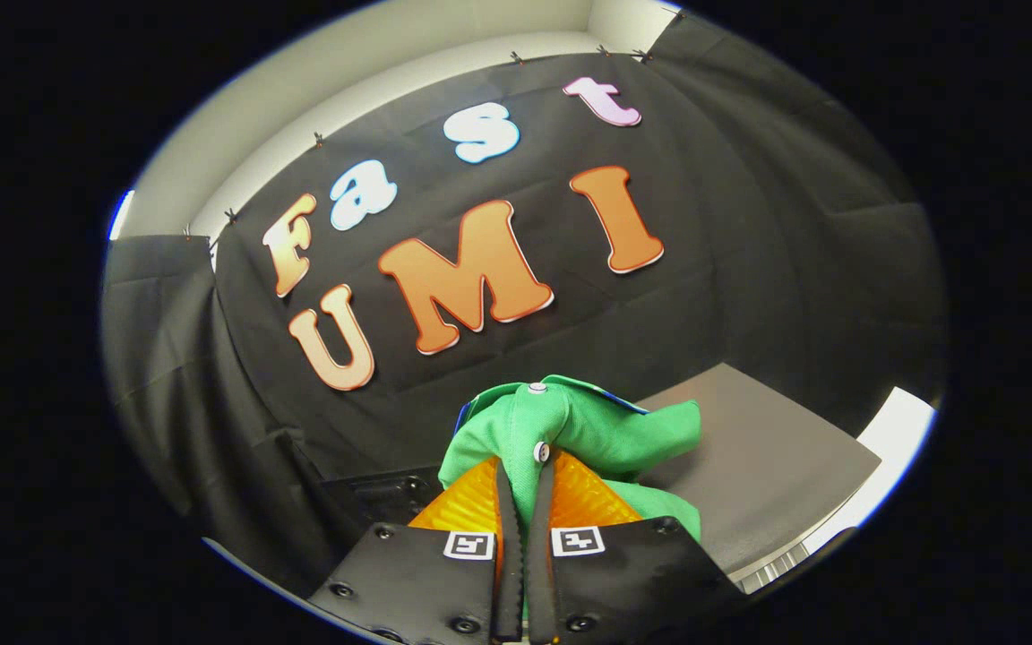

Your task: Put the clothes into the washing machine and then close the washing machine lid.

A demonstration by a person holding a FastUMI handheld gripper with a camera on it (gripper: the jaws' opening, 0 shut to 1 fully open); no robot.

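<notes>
At lower centre, the claw point(523, 475) pinched the green garment point(588, 430) tight between both fingers, lifted before the booth wall. Carrying step, I judged; next, finding the washer opening.

Black screwed mount, two square markers

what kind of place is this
Likely a staged recording booth: black cloth wall behind, a dark flat panel beyond the fingers, and the gripper shut on a green garment.
</notes>
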